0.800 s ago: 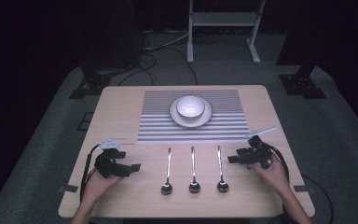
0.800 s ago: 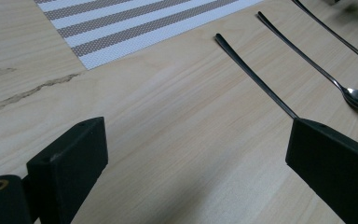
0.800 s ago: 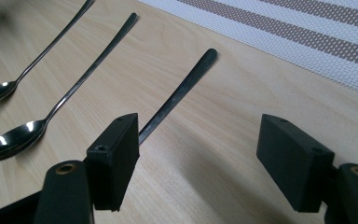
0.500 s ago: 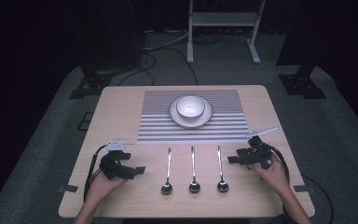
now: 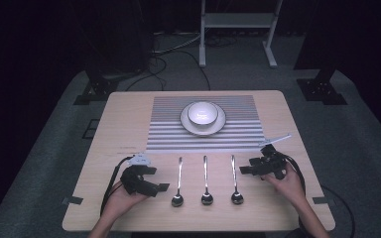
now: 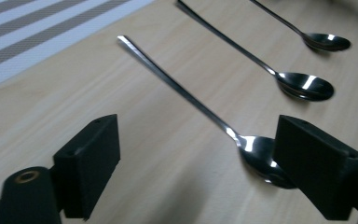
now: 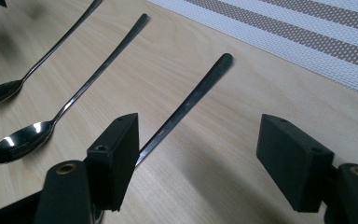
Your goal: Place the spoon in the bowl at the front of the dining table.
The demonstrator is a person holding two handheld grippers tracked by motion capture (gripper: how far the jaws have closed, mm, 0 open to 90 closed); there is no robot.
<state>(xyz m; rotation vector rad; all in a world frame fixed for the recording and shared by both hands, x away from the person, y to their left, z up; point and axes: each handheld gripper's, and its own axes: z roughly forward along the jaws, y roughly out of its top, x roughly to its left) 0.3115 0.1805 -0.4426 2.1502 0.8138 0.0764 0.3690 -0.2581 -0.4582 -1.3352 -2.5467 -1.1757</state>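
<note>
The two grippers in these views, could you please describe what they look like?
Both are black. The left claw and the right claw each end in two blocky, rectangular matte jaws with small holes. In the high view a black cable loops from the left one, which carries a pale grey plate. Forearms are bare, no sleeves visible.

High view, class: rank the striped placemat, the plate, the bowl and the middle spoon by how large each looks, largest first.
1. striped placemat
2. plate, round, visibly wider than the bowl on it
3. bowl and middle spoon: unsure. The spoon looks longer but far thinner, and it lies nearer the camera, so I won't rank them.
</note>
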